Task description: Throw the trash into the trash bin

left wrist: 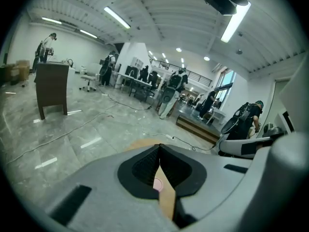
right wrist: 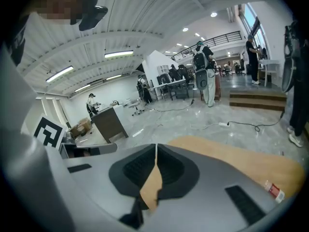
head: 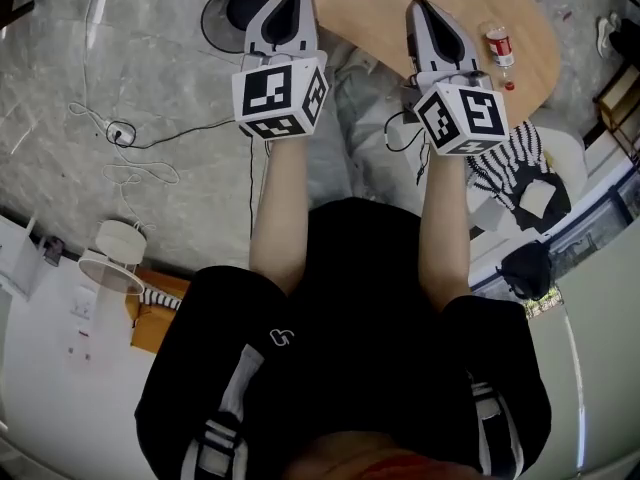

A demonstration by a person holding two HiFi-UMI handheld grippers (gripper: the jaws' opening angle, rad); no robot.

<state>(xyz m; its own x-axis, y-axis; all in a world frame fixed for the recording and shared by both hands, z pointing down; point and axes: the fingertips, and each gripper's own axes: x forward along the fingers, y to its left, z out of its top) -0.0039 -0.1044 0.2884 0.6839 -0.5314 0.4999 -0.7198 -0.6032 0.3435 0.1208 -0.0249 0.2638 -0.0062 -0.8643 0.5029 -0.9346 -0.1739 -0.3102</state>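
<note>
The grey plastic left gripper (left wrist: 159,147) fills the lower part of the view. Its black ribbed pads (left wrist: 145,168) meet at the tips, with nothing clamped between them. Below the tips a narrow wedge stays open, and through it show a light wooden tabletop (left wrist: 167,203) and a small pink round thing (left wrist: 157,183) lying on it. A strip of the table's far edge peeks above the jaws. Beyond is a glossy grey stone floor (left wrist: 72,129) with a thin dark cable (left wrist: 186,140) trailing across it. A dark brown wooden cabinet (left wrist: 52,88) stands to the left. Several people (left wrist: 169,93) stand by desks far off, under long ceiling strip lights (left wrist: 116,17).
</note>
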